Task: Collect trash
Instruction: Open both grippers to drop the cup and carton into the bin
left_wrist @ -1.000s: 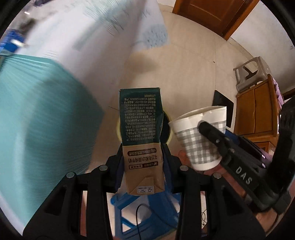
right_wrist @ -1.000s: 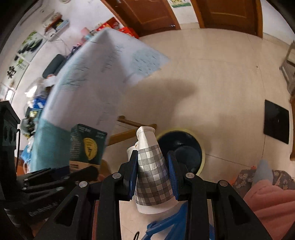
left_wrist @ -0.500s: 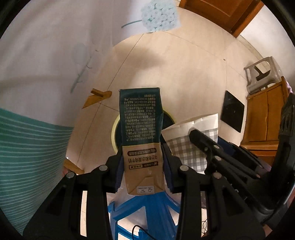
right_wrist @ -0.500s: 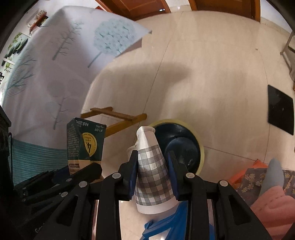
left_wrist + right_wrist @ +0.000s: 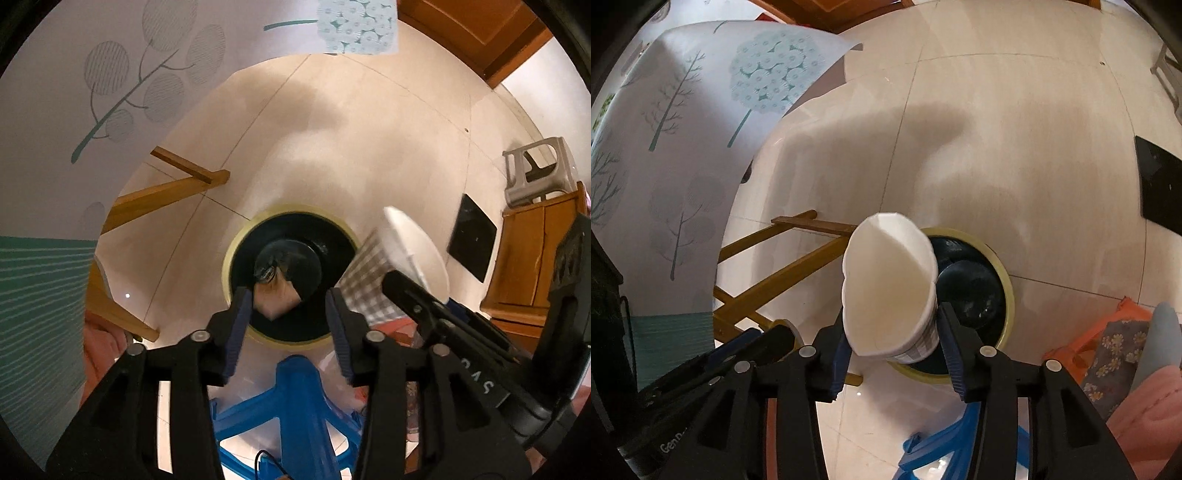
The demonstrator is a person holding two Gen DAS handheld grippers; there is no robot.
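A round black bin with a yellow rim stands on the tiled floor below both grippers; it also shows in the right wrist view. My left gripper is open and empty above it. The green-and-brown carton lies inside the bin. My right gripper has its jaws apart around a white checked paper cup, which tips over the bin's left rim. The cup also shows blurred in the left wrist view.
A table with a tree-print cloth and wooden legs stands left of the bin. A blue plastic stool is under the grippers. A black mat, a grey stool and a wooden cabinet are at the right.
My left gripper has opened and the carton has dropped into the bin. My right gripper has widened and the cup has tipped forward. Both grippers have moved over the bin.
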